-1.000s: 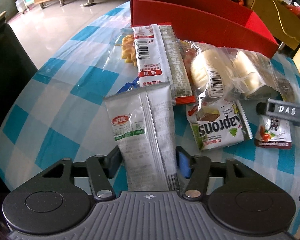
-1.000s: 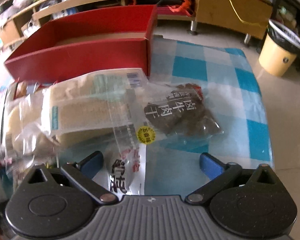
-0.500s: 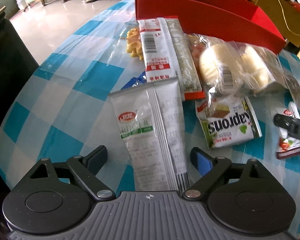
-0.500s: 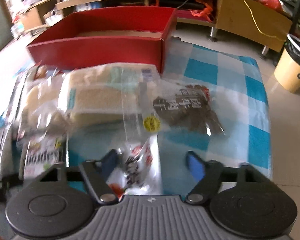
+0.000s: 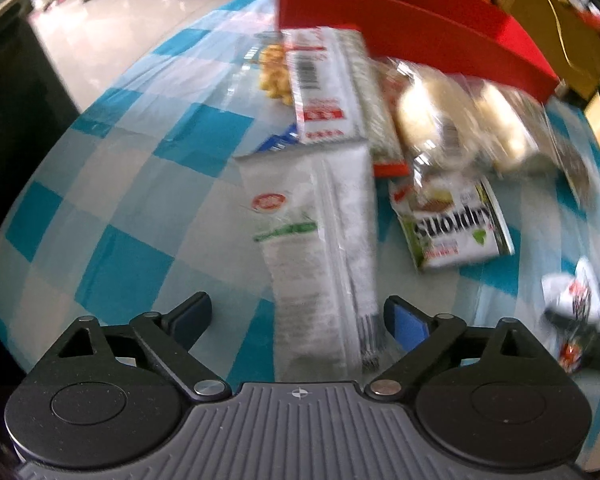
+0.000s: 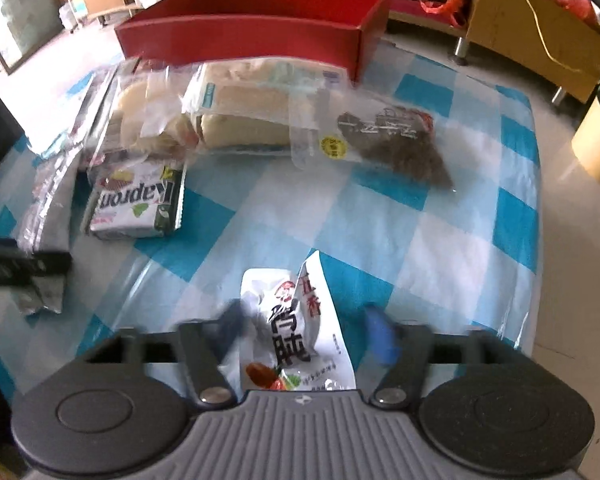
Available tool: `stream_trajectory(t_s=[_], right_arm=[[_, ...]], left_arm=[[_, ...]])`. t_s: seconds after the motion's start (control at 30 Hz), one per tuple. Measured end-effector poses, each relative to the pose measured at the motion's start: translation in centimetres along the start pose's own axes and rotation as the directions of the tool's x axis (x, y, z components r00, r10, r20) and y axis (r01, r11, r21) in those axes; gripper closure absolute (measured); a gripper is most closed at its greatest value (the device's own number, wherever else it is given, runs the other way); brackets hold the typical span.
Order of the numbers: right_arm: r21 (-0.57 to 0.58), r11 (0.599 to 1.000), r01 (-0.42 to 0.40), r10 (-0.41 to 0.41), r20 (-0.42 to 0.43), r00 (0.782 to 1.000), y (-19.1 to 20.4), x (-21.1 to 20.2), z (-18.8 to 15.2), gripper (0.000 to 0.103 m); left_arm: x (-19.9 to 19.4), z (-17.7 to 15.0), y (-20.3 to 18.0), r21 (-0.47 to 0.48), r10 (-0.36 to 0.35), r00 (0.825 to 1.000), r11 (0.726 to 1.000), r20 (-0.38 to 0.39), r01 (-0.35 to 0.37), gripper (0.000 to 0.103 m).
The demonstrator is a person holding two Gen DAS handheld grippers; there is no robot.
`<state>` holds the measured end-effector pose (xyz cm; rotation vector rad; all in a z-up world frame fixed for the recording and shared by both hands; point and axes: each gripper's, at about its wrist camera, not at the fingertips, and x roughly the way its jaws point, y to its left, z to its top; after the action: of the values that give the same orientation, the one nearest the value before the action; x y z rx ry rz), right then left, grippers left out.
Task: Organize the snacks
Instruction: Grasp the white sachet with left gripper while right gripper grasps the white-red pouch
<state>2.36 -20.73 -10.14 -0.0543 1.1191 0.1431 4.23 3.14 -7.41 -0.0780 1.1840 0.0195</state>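
My left gripper point(image 5: 300, 316) is open, its fingers either side of the near end of a long white snack packet point(image 5: 320, 248) lying on the checked tablecloth. My right gripper point(image 6: 304, 326) has its fingers around a small white pouch with red Chinese print point(image 6: 296, 332); the left finger touches it, the right finger stands a little off, and the view is blurred. The pouch also shows at the right edge of the left wrist view point(image 5: 576, 296). A red box point(image 6: 240, 36) stands at the far side, open on top.
Between me and the box lie a Kapron wafer pack point(image 6: 136, 200), clear bags of bread rolls point(image 6: 236, 108), a dark dried-meat bag point(image 6: 396, 136), a long red-white packet point(image 5: 324, 88) and a yellow snack bag point(image 5: 274, 76). A yellow bin point(image 6: 598, 136) stands on the floor.
My left gripper opened off the white packet and drew back. My right gripper narrowed around the small pouch and pulled back from the pile with it.
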Motion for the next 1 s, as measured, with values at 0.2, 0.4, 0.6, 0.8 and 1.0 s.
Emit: stream_trajectory(t_s=[0.2, 0.4, 0.6, 0.8, 1.0], right_arm=[[-0.047, 0.999, -0.005, 0.005, 0.002, 1.000, 1.5, 1.2, -0.1, 0.000], [-0.040, 0.999, 0.002, 0.000, 0.044, 0.999, 1.5, 1.2, -0.4, 0.000], [-0.100, 0.995, -0.026, 0.030, 0.041, 0.999, 1.3, -0.1, -0.9, 0.024], [-0.087, 0.995, -0.040, 0.045, 0.054, 0.998, 1.1, -1.0, -0.8, 0.052], [-0.076, 0.995, -0.061, 0.066, 0.062, 0.996, 1.1, -1.7, -1.0, 0.054]], left_arm=[[0.8, 0.4, 0.4, -0.061, 0.054, 0.999, 0.997, 0.002, -0.054, 0.000], [1.2, 0.5, -1.1, -0.052, 0.087, 0.996, 0.995, -0.003, -0.087, 0.000], [0.7, 0.0, -1.3, -0.053, 0.082, 0.997, 0.995, 0.005, -0.081, 0.006], [-1.1, -0.7, -2.4, 0.018, 0.052, 0.999, 0.998, 0.013, -0.052, 0.045], [-1.6, -0.9, -2.3, 0.015, 0.042, 0.999, 0.999, 0.006, -0.042, 0.050]])
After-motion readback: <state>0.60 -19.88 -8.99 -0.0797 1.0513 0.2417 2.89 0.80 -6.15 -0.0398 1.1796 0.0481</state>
